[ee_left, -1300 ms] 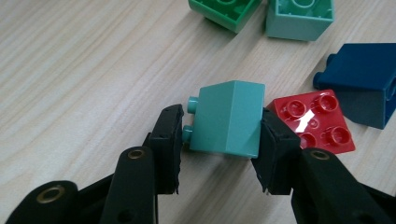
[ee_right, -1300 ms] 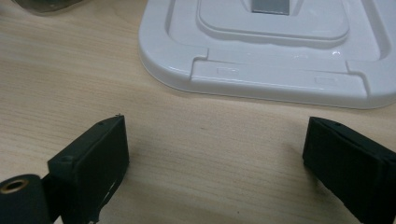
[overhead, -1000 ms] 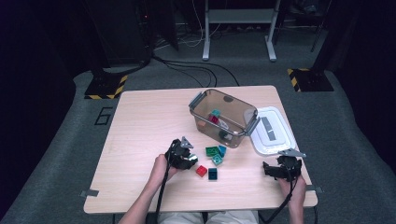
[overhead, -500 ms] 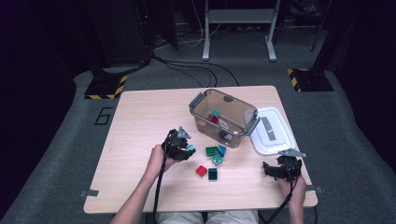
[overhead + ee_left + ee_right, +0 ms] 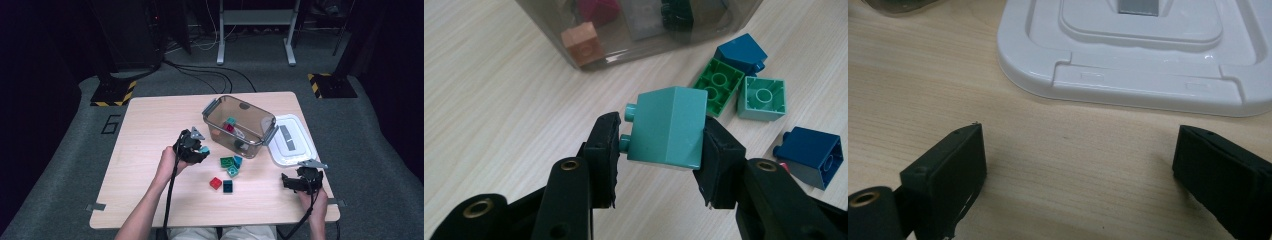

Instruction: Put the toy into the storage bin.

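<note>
A: Item, nearest: right gripper (image 5: 289,181), jaws spread wide, nothing between them; resting at the table's (image 5: 150,130) near right corner, just short of the white lid (image 5: 1148,60).

B: Next: left gripper (image 5: 659,150), clamped on a teal block (image 5: 667,126), lifted off the tabletop; loose blocks (image 5: 230,165) beyond; then the clear bin (image 5: 240,125).

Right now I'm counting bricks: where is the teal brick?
In the left gripper view, the teal brick is clamped in the left claw, above the table, near the clear bin.
</note>
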`<move>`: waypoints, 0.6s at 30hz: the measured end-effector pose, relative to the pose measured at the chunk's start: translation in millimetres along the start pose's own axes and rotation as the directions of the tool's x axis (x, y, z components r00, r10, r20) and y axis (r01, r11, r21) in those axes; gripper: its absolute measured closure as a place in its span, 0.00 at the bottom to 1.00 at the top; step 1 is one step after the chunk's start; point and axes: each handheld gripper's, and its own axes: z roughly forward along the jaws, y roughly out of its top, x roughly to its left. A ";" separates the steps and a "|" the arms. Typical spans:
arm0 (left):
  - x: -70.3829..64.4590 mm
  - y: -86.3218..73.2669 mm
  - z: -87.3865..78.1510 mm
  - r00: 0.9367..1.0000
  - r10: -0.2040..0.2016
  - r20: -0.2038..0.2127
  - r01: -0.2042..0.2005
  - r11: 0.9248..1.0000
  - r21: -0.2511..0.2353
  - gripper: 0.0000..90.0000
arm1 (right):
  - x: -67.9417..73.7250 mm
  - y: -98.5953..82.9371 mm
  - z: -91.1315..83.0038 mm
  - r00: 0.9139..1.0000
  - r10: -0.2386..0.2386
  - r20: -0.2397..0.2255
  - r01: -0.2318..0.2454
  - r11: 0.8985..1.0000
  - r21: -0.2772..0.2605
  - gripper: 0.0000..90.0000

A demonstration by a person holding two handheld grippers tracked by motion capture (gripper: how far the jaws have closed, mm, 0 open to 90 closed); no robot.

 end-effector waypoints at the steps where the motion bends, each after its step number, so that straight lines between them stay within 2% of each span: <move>1: 0.6 0.9 -0.8 1.000 0.001 -0.002 -0.001 1.000 -0.004 0.63 | 0.0 0.0 -0.1 1.000 -0.001 0.000 0.001 1.000 0.001 0.07; 18: 13.8 21.8 -16.7 1.000 -0.001 -0.022 0.001 1.000 -0.028 0.63 | 0.1 0.0 -0.1 1.000 -0.001 0.002 0.001 1.000 0.000 0.07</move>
